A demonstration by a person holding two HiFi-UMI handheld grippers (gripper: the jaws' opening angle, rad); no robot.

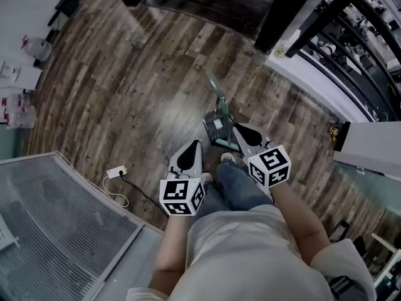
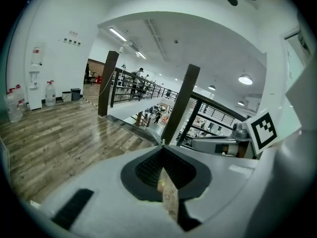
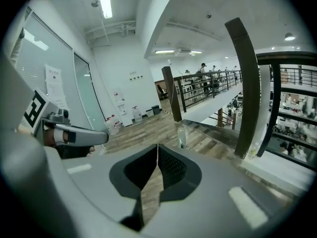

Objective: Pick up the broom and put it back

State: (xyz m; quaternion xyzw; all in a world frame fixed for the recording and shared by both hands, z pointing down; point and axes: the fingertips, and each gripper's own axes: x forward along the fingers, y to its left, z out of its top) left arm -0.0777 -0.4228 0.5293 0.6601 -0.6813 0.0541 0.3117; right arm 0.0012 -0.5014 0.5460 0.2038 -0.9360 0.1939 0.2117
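In the head view the broom (image 1: 217,123) lies on the wooden floor just ahead of the person's knee, its pale green handle (image 1: 215,86) slanting up and away from a dark grey head. My right gripper (image 1: 238,128) hovers beside the head, on its right, jaws shut and empty. My left gripper (image 1: 196,144) is lower and to the left of the broom, apart from it. In the left gripper view the left gripper (image 2: 161,144) has its tips together with nothing between them. The right gripper view shows the right gripper (image 3: 157,146) likewise shut and empty.
A white plug with a black cable (image 1: 116,171) lies on the floor at left. A grey mesh panel (image 1: 56,224) fills the lower left. A dark pillar (image 1: 291,14) and a black railing (image 1: 357,49) over a white ledge bound the far right. Water bottles (image 1: 34,46) stand far left.
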